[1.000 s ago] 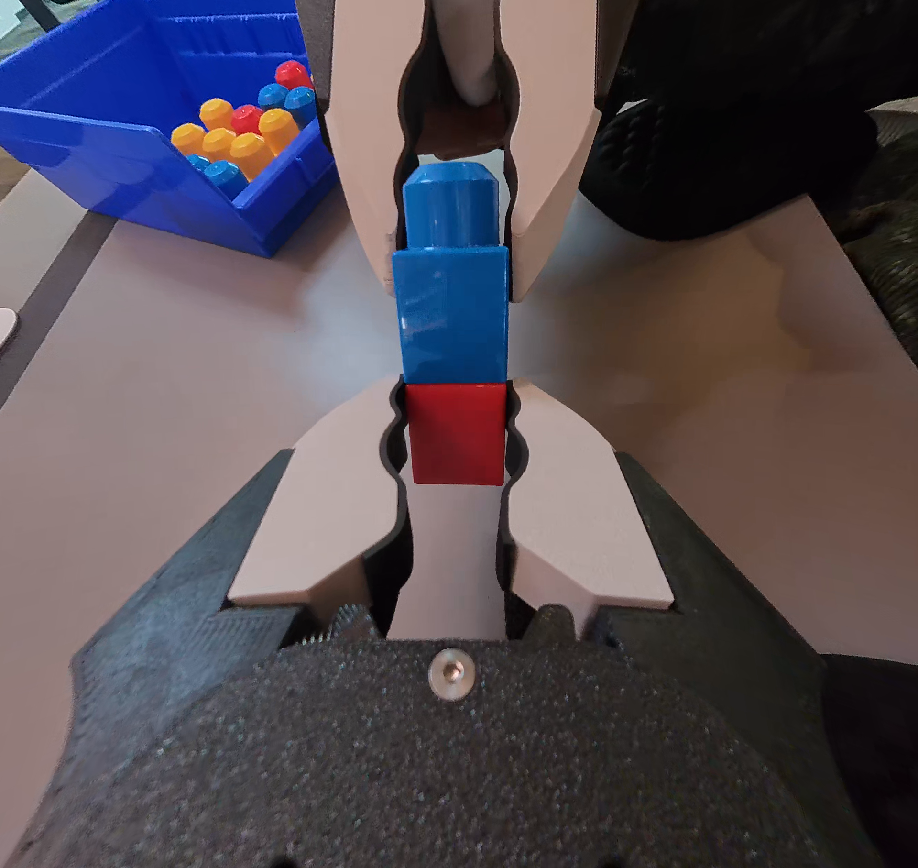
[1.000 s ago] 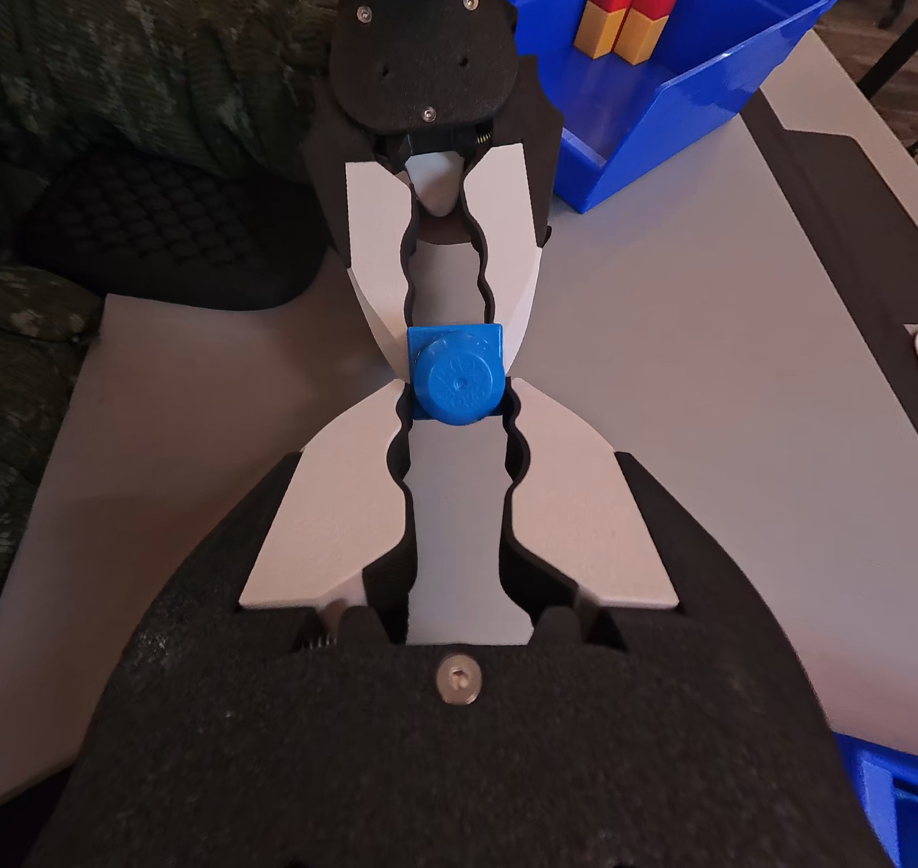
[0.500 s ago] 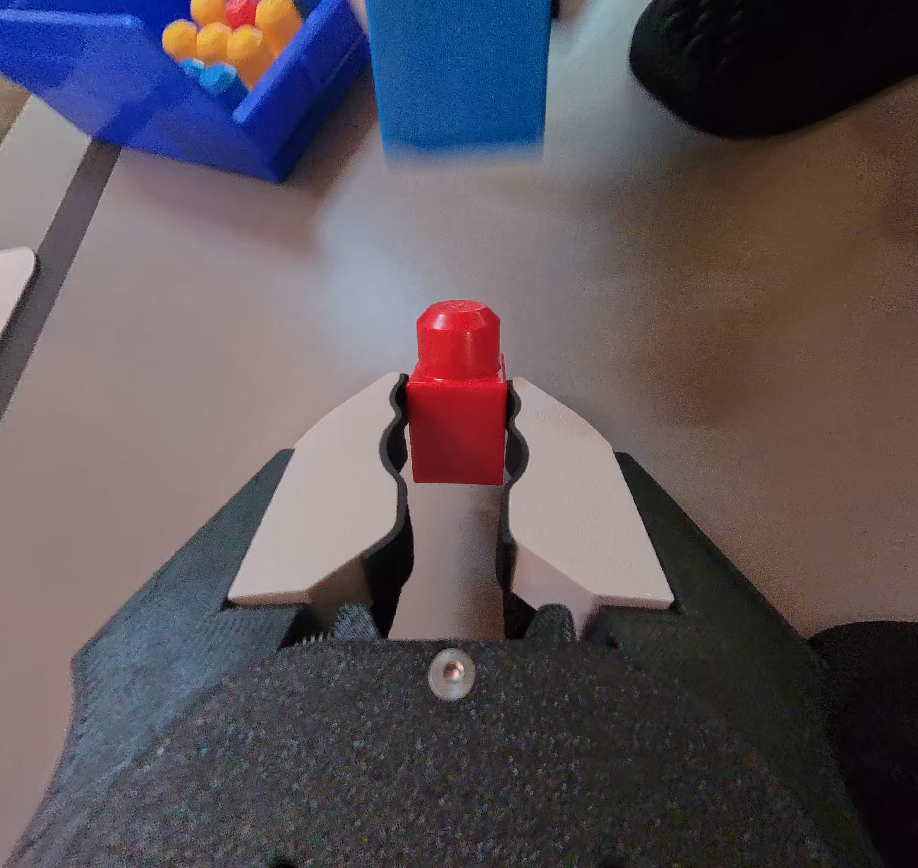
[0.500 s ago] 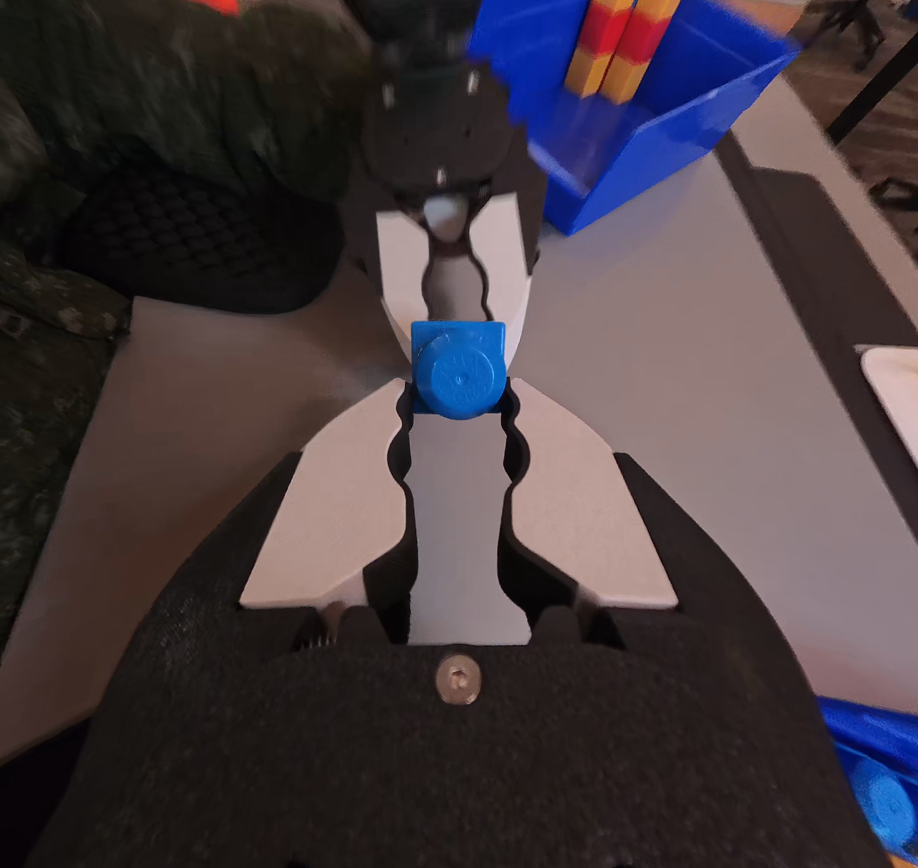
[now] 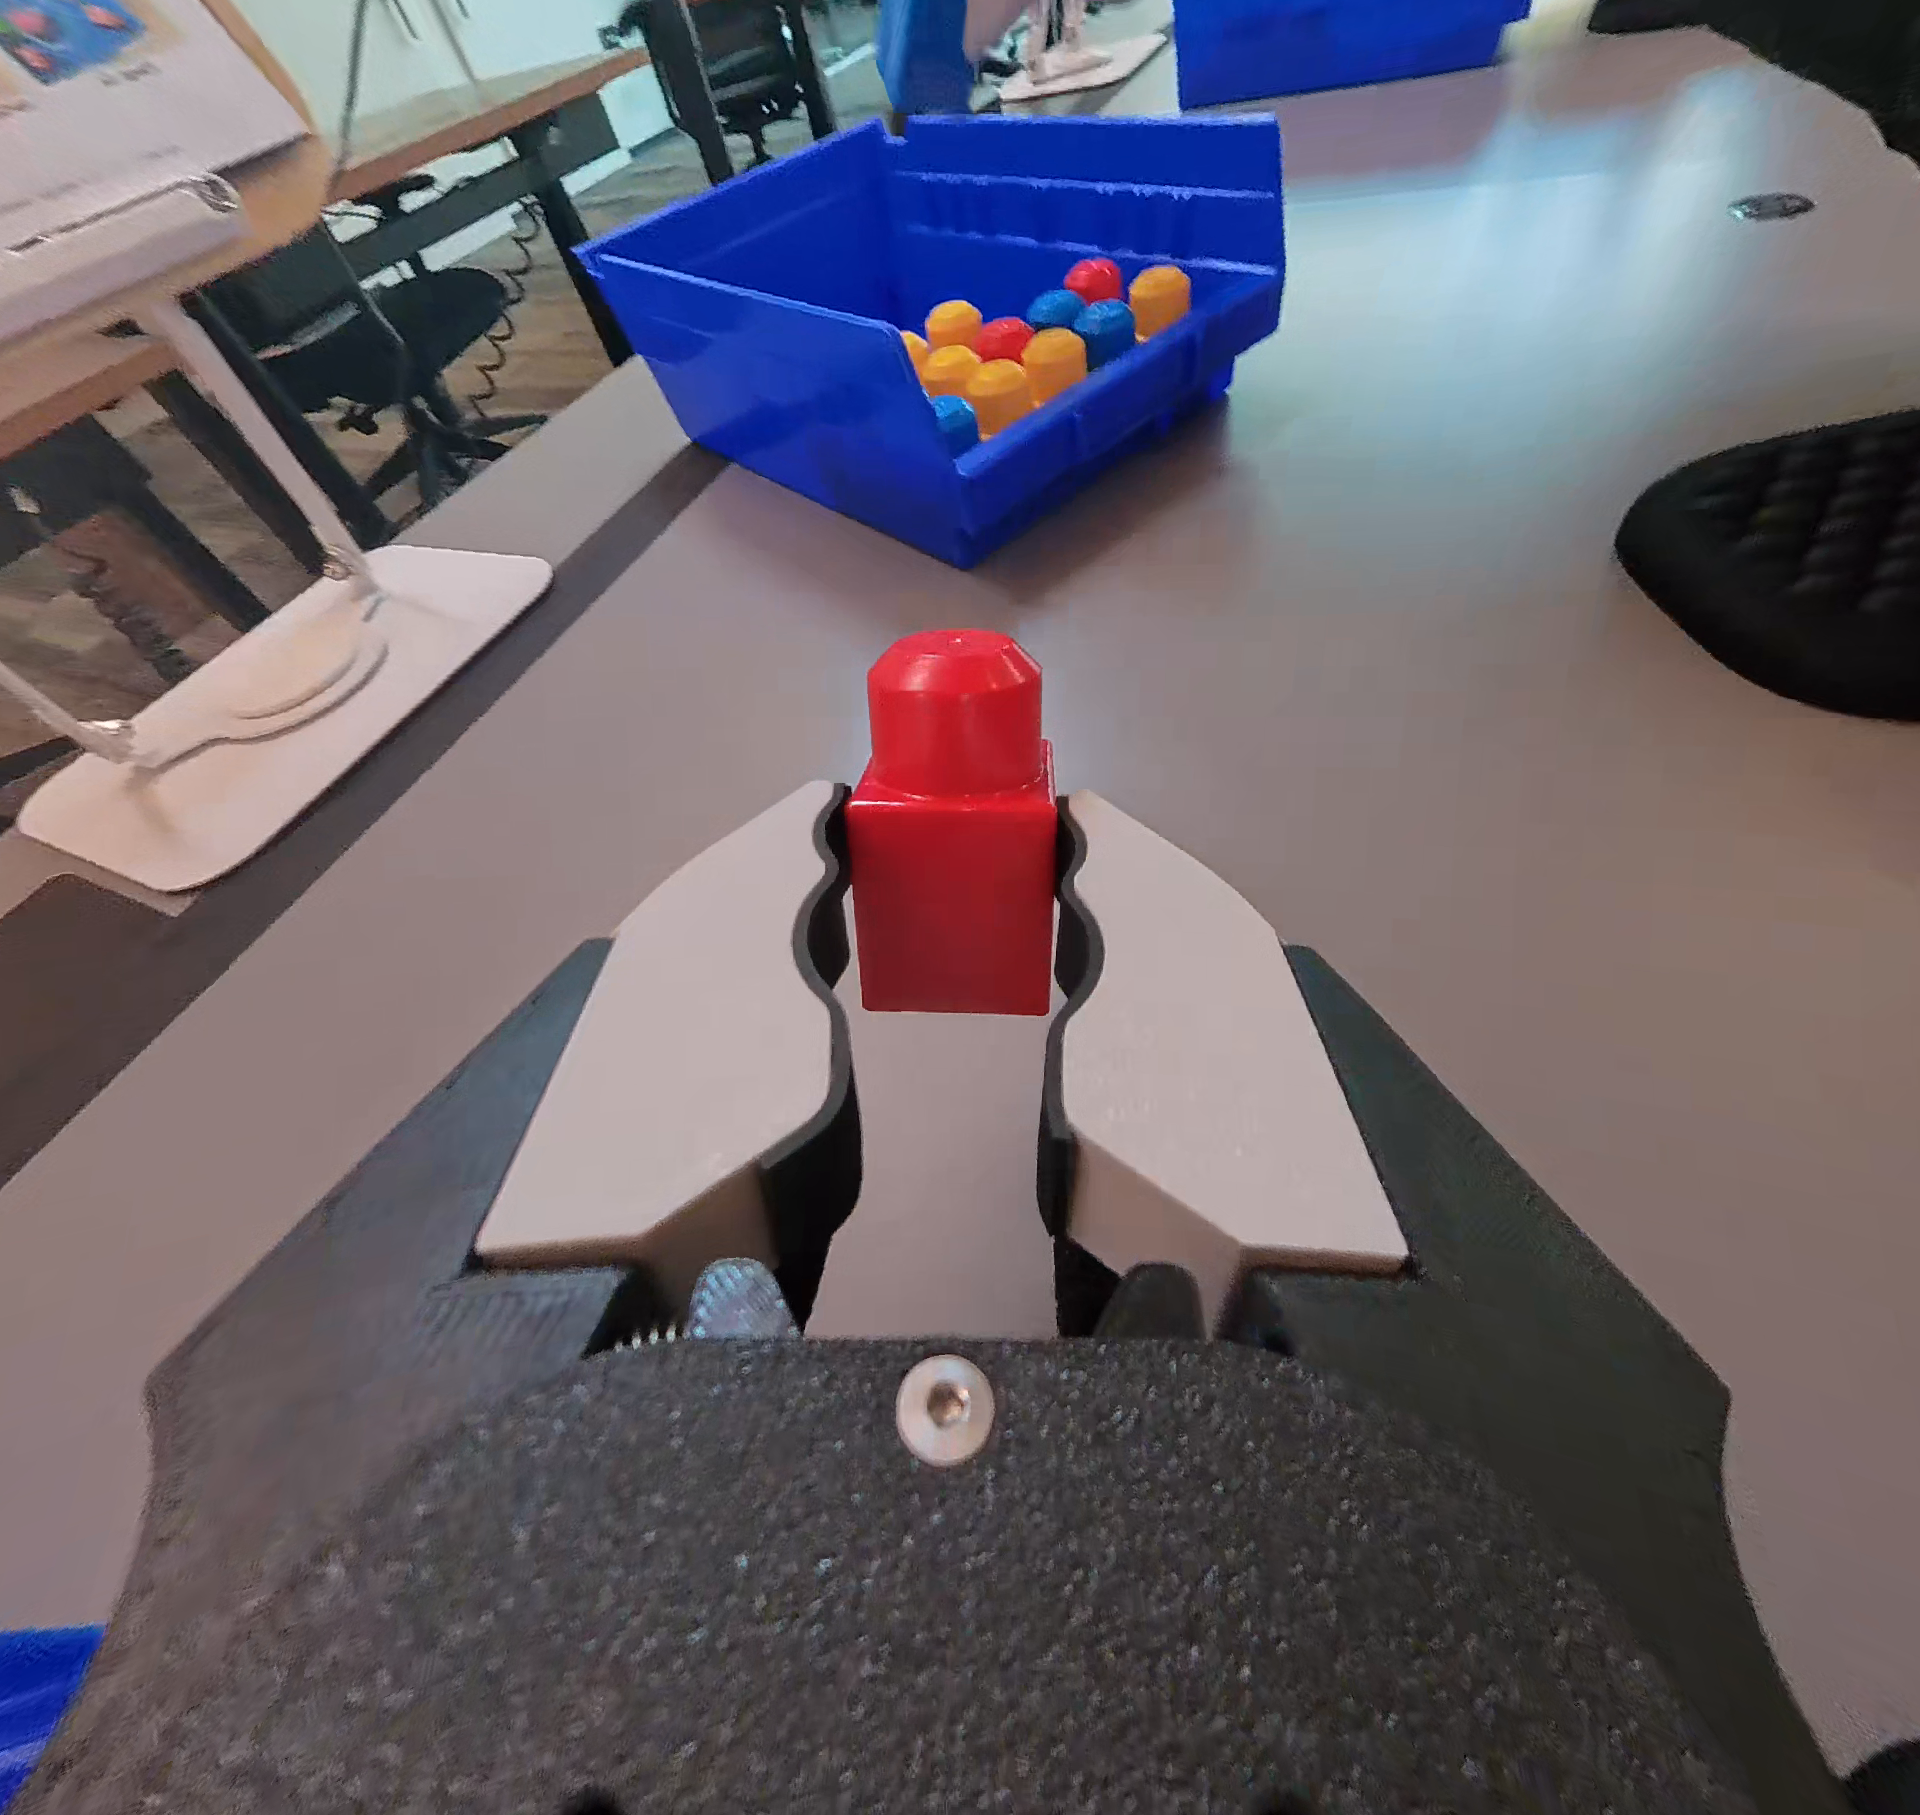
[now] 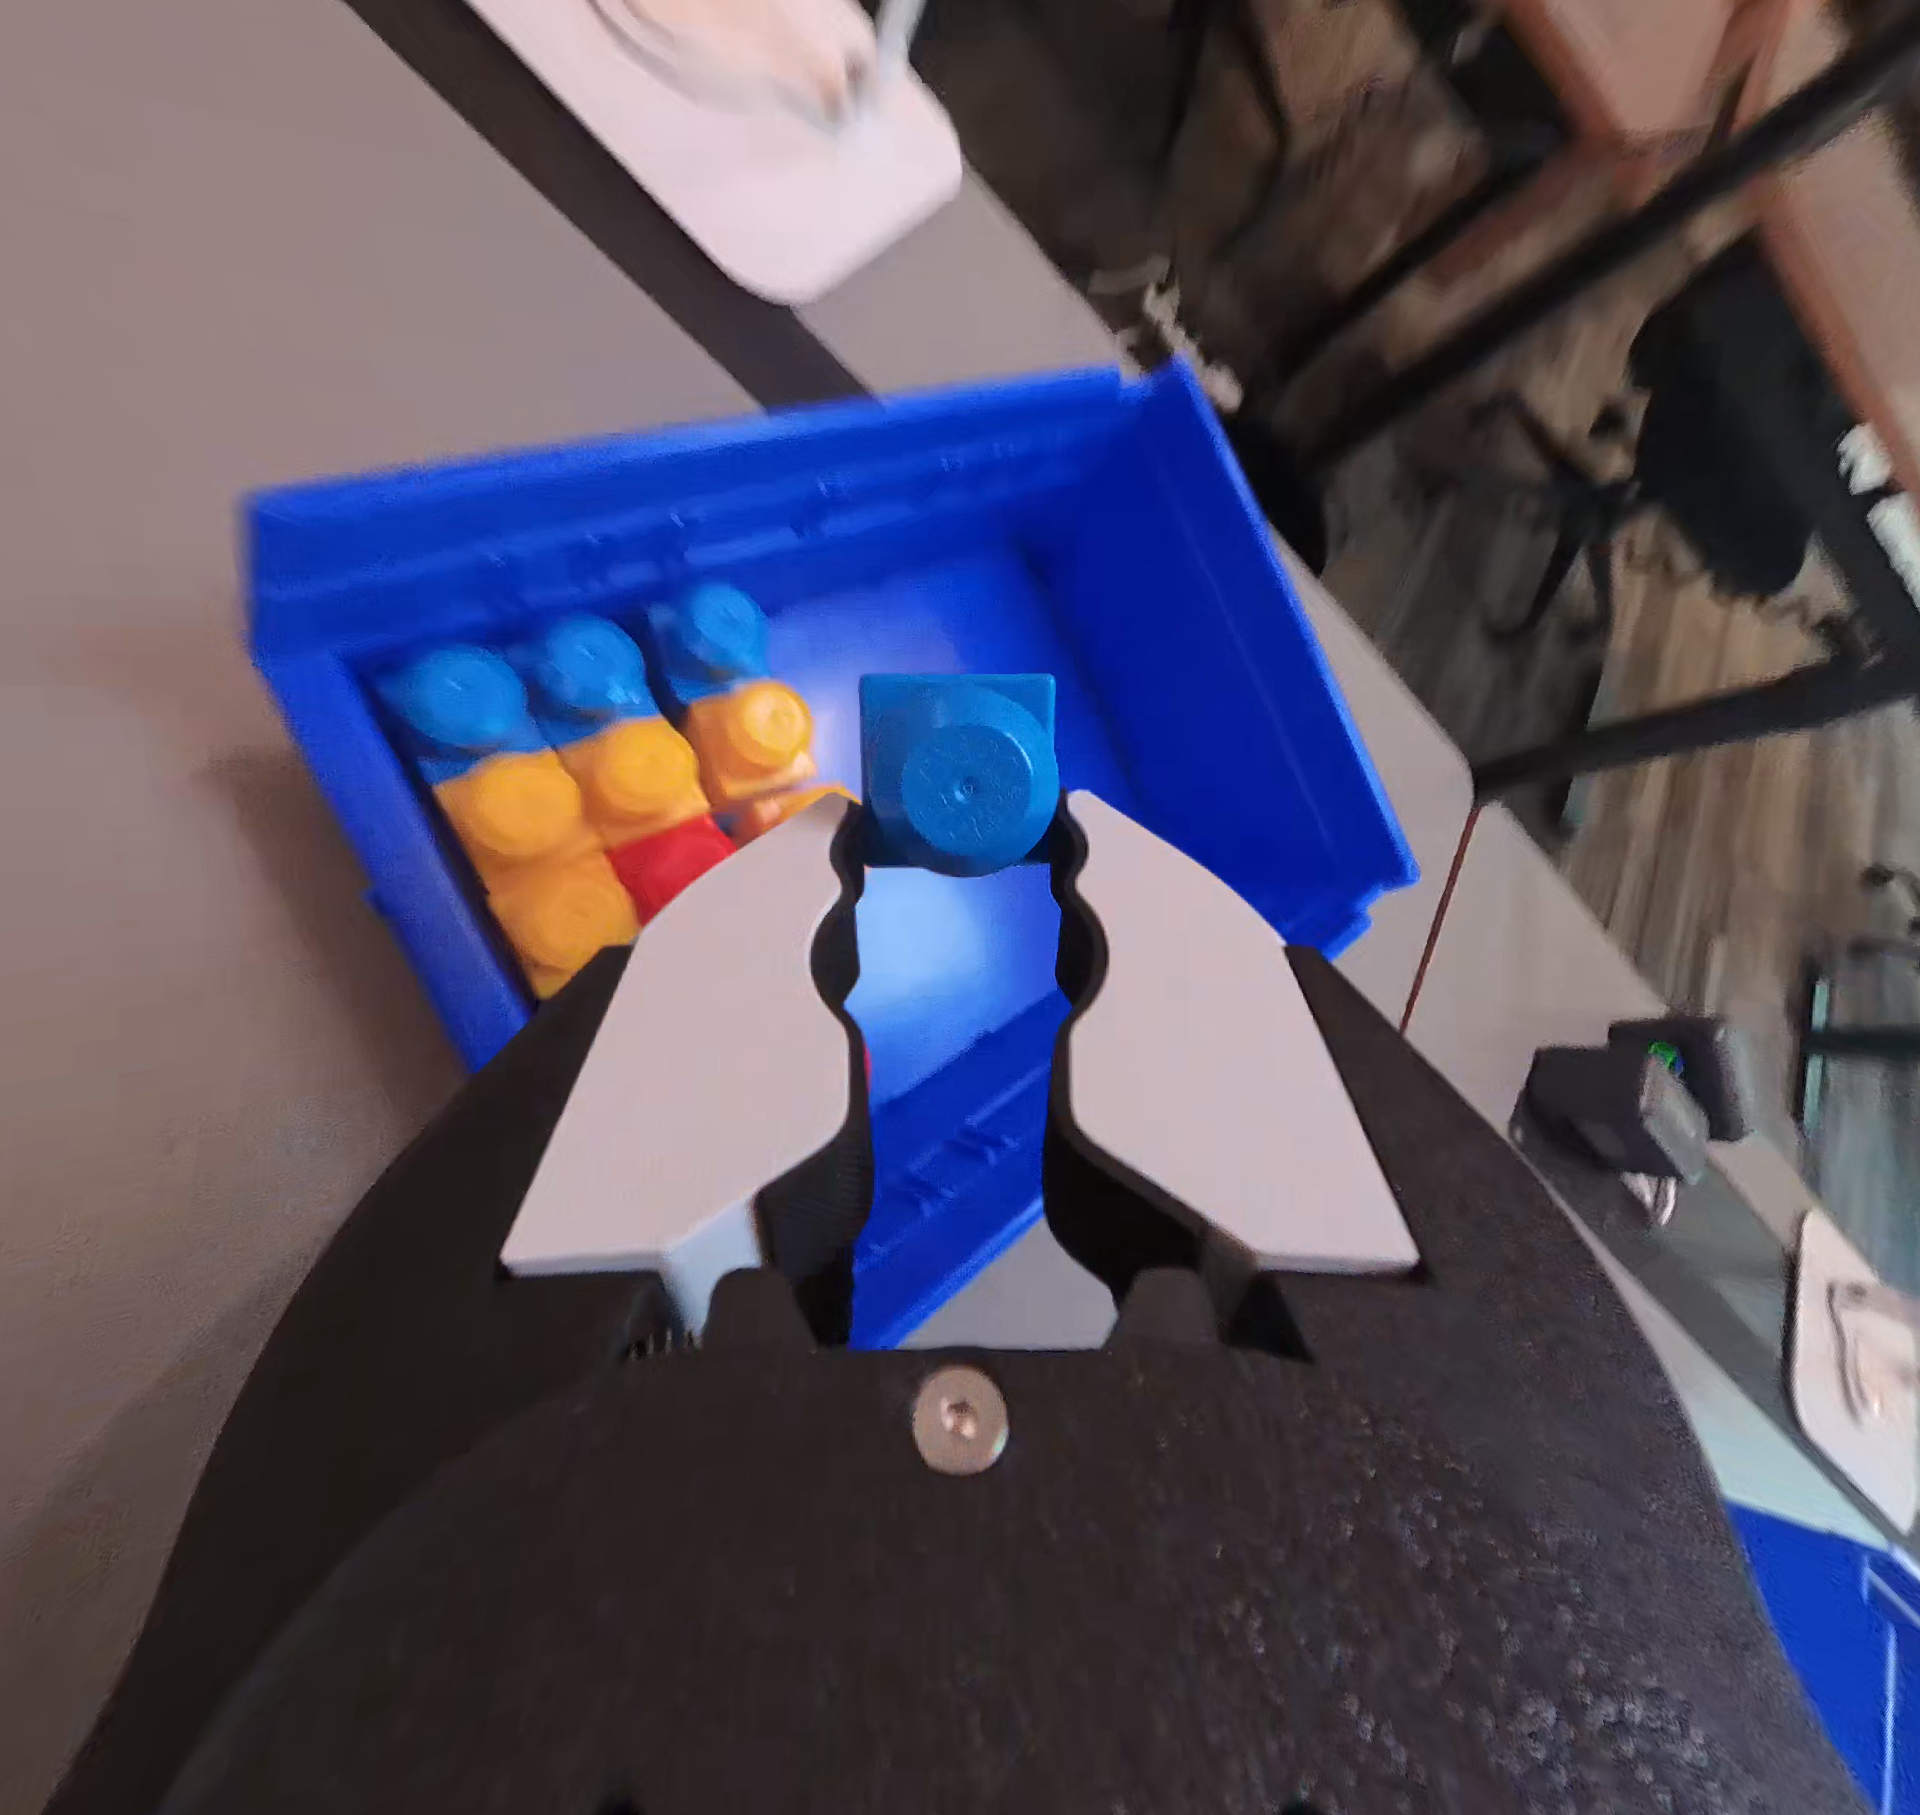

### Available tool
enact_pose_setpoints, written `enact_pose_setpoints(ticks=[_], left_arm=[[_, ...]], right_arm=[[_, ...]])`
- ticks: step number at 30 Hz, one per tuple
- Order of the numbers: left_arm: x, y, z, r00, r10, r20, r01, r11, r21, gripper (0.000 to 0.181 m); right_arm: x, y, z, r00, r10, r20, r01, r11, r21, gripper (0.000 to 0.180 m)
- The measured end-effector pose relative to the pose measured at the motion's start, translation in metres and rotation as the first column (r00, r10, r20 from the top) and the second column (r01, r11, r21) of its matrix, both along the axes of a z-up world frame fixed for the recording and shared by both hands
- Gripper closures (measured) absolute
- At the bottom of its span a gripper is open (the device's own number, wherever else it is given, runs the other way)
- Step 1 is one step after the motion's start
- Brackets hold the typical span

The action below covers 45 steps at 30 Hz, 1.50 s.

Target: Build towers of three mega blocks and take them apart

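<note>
My left gripper [image 5: 951,809] is shut on a red mega block [image 5: 951,892], stud pointing away, held above the grey table [image 5: 1351,726]. A blue bin [image 5: 831,383] with several loose yellow, red and blue blocks stands ahead of it. My right gripper [image 6: 958,809] is shut on a blue mega block [image 6: 961,778], stud facing the camera, held over another blue bin [image 6: 1226,685]. That bin holds stacked blocks [image 6: 582,778] in blue, yellow and red along its left side. Neither gripper shows in the other's view.
A white stand base [image 5: 270,695] sits on the table's left edge, also in the right wrist view [image 6: 727,82]. A black mesh pad [image 5: 1797,560] lies at right. A second blue bin [image 5: 1351,9] stands far back. Desks and chairs lie beyond. My right fingertips sit around 35 cm from my left ones.
The blue block was pulled off the red one. My right gripper carried it away to over the bin of stacked blocks. My left gripper kept the red block and tilted up.
</note>
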State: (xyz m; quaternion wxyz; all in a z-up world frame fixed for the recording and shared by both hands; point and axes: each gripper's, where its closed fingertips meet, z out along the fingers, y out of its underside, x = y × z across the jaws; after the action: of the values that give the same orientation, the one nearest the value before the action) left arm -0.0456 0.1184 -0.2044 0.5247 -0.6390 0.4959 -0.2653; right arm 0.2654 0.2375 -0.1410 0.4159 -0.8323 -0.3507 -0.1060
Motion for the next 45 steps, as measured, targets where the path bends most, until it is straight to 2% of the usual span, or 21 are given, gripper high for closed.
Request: enact_pose_setpoints(ticks=[6,15,25,31,34,37,42,45], left_arm=[[-0.006,0.008,0.009,0.996,0.044,0.083,-0.044,0.999,-0.003,0.145],[-0.005,0.008,0.010,0.994,0.037,0.103,-0.038,0.999,0.007,0.145],[-0.003,0.007,0.001,0.997,0.026,0.075,-0.026,1.000,-0.001,0.145],[-0.002,0.007,-0.003,0.998,0.021,0.064,-0.020,1.000,-0.013,0.145],[0.000,0.006,-0.004,0.998,0.012,0.057,-0.012,1.000,-0.016,0.145],[0.001,0.004,-0.006,0.999,0.007,0.049,-0.006,1.000,-0.014,0.144],[0.000,0.004,-0.009,0.999,0.005,0.035,-0.005,1.000,-0.013,0.144],[0.001,0.003,-0.010,1.000,-0.003,0.028,0.003,1.000,-0.017,0.145]], right_arm=[[0.021,0.017,-0.045,0.998,0.019,0.062,-0.002,0.966,-0.260,0.145],[0.009,0.017,-0.075,0.988,0.128,0.091,-0.074,0.891,-0.448,0.145],[0.013,0.022,-0.075,0.988,0.123,0.090,-0.067,0.883,-0.464,0.145],[0.031,0.022,-0.065,0.994,0.068,0.088,-0.021,0.890,-0.455,0.145],[0.048,0.015,-0.077,0.982,0.050,0.180,0.048,0.864,-0.501,0.145],[0.045,0.009,-0.097,0.974,0.086,0.209,0.044,0.836,-0.548,0.145],[0.035,0.008,-0.120,0.963,0.139,0.229,0.027,0.799,-0.601,0.144],[0.037,0.007,-0.127,0.975,0.140,0.172,0.000,0.778,-0.628,0.145]])
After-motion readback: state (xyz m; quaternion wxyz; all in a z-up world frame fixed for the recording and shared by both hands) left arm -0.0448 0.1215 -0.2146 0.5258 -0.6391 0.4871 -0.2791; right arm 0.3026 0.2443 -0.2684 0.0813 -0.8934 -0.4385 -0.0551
